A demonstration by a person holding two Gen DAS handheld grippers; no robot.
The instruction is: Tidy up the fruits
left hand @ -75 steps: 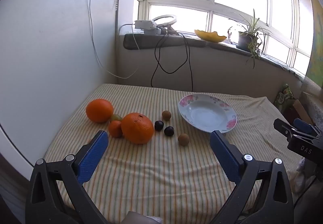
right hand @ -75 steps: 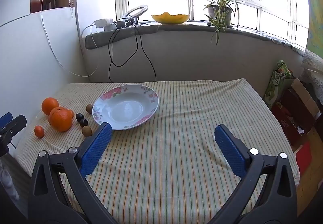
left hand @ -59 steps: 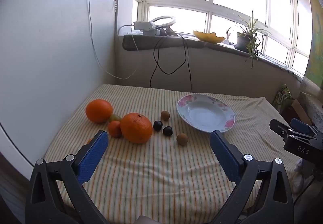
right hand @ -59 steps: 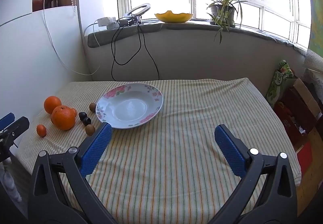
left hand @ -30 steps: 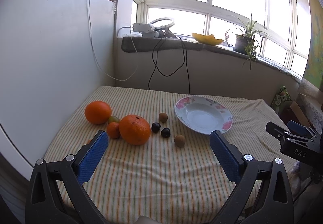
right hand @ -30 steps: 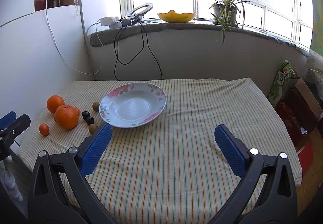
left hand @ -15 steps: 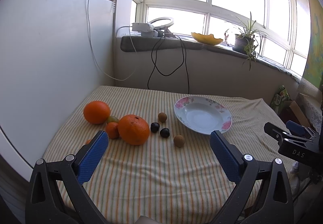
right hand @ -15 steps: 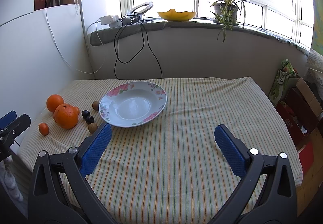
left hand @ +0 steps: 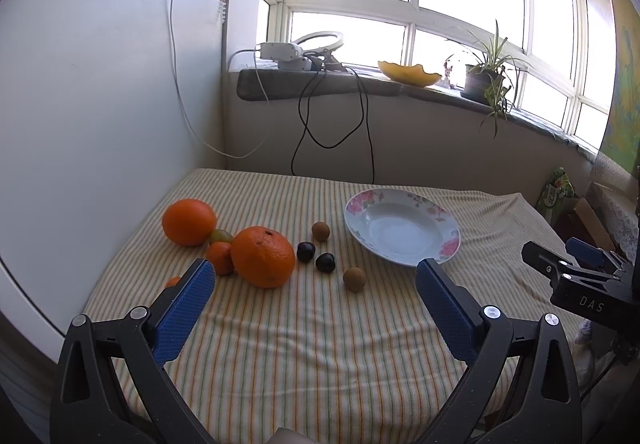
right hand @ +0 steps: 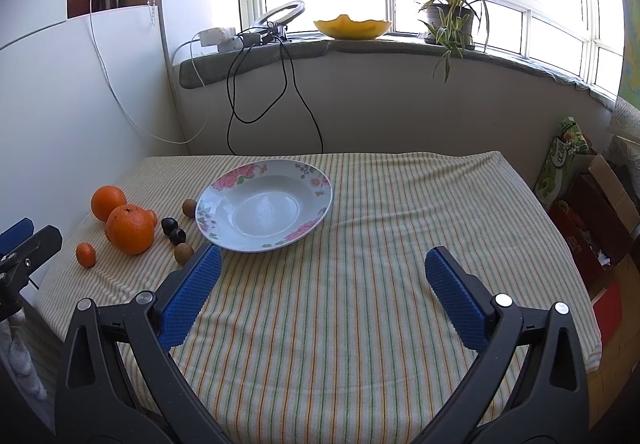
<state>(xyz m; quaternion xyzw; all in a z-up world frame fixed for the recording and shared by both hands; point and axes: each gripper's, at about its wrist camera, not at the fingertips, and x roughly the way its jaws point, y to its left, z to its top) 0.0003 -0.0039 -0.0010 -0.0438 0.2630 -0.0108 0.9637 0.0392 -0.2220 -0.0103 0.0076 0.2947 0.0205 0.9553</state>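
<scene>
A white flowered plate [left hand: 402, 230] [right hand: 266, 206] sits empty on the striped tablecloth. Left of it lie two large oranges [left hand: 262, 256] [left hand: 189, 216], small tangerines [left hand: 220, 258] [right hand: 85, 254], two dark plums [left hand: 306, 251] [left hand: 325, 262] and two brown kiwis [left hand: 354, 279] [left hand: 321, 231]. The fruits also show in the right wrist view, with the big orange [right hand: 130, 229] nearest. My left gripper [left hand: 314, 298] is open and empty, above the cloth short of the fruits. My right gripper [right hand: 320, 286] is open and empty, right of and nearer than the plate.
A white wall panel [left hand: 100, 124] borders the table's left side. A windowsill [right hand: 360, 48] behind holds a yellow bowl, a potted plant and hanging cables. Boxes and bags [right hand: 592, 204] stand on the floor past the table's right edge.
Both grippers have drifted slightly; the fruits and plate sit a little further left in the left view and further right in the right view. Nothing was grasped.
</scene>
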